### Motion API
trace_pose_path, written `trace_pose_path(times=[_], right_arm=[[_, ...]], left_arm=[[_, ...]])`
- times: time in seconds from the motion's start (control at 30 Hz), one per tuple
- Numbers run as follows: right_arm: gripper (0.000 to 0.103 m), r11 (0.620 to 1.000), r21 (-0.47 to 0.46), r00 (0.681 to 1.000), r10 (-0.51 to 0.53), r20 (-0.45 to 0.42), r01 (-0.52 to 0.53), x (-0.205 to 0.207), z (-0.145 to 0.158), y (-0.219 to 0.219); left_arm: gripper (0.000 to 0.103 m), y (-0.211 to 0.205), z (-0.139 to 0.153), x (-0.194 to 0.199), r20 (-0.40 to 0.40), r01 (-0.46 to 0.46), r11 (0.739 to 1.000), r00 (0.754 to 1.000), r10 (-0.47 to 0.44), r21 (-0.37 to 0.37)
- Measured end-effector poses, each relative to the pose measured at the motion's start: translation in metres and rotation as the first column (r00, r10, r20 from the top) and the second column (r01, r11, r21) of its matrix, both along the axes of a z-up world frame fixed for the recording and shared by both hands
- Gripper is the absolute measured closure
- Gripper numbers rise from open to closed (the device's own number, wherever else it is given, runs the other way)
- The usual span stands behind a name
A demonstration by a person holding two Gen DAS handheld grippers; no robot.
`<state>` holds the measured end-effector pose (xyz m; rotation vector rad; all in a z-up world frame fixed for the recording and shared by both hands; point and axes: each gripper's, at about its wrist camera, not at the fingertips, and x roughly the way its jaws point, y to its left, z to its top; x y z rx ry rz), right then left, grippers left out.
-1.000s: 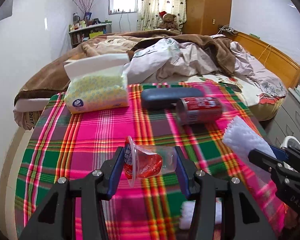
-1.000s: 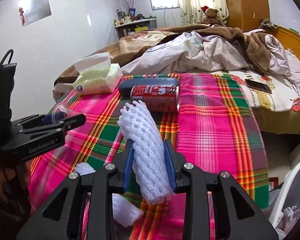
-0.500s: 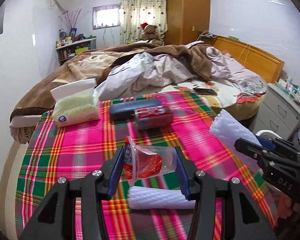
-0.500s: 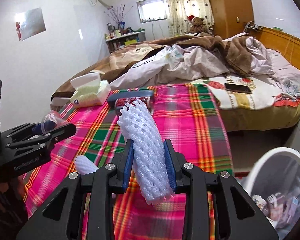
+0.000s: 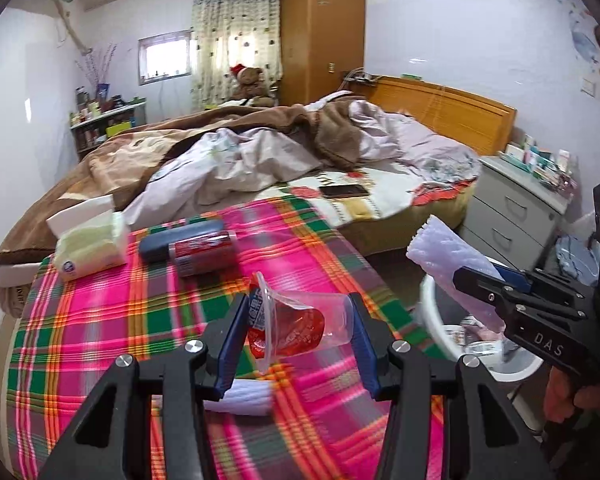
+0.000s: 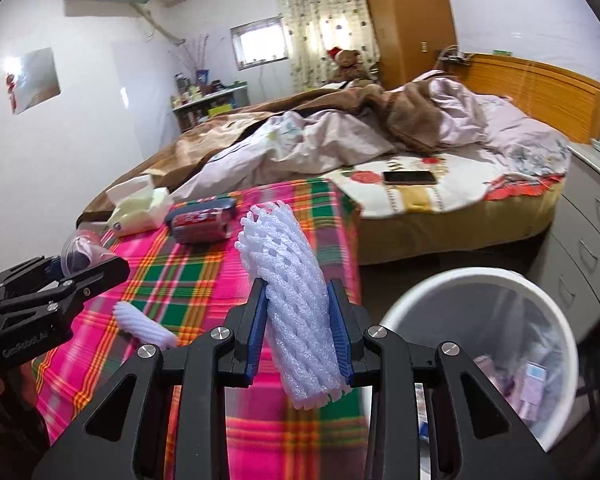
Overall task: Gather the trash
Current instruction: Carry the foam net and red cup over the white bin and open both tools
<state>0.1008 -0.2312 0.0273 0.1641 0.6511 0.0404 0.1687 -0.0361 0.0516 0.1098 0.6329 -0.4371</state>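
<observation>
My left gripper is shut on a clear plastic jelly cup with a red lid, held above the plaid table. My right gripper is shut on a white foam net sleeve, held at the table's right edge beside a white trash bin that holds wrappers. The bin rim also shows in the left wrist view, under the right gripper. A second foam sleeve and a red can lie on the table.
A tissue pack and a dark blue case lie at the table's far side. Beyond is an unmade bed with a phone. A grey drawer unit stands at the right.
Both grippers have lifted and swung right with their loads, away from the table's middle. The trash bin has come into view below the right gripper.
</observation>
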Motion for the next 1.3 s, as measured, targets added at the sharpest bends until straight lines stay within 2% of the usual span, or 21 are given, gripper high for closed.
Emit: trace_pose_path(times=[0.4,0.63,0.9,1.2,1.3], right_arm=[[0.072,0.992,0.007,0.992,-0.129,0.006,0.129,-0.026,-0.002,-0.057],[0.072,0.979,-0.002,0.979,-0.206,-0.008,0.206,-0.039,-0.008,-0.089],[0.072,0.953,-0.028,0.951,-0.302,-0.064,0.301,-0.050,-0.025,-0.123],[0.072,0.940,-0.072,0.931,-0.340,-0.131,0.333,-0.054,-0.045,-0.139],[0.072,0.939,-0.088,0.929,-0.342,-0.143,0.332,-0.054,-0.049,-0.142]], left_arm=[[0.052,-0.072,-0.003,-0.021,-0.006,0.109,0.994,0.994,-0.109,-0.008],[0.052,-0.118,-0.011,-0.031,-0.023,0.186,0.982,0.982,-0.186,-0.005],[0.052,-0.165,-0.028,-0.038,-0.070,0.269,0.963,0.961,-0.268,-0.004],[0.052,-0.197,-0.047,-0.041,-0.114,0.303,0.953,0.947,-0.301,0.005],[0.052,-0.202,-0.051,-0.043,-0.105,0.302,0.953,0.949,-0.298,0.034]])
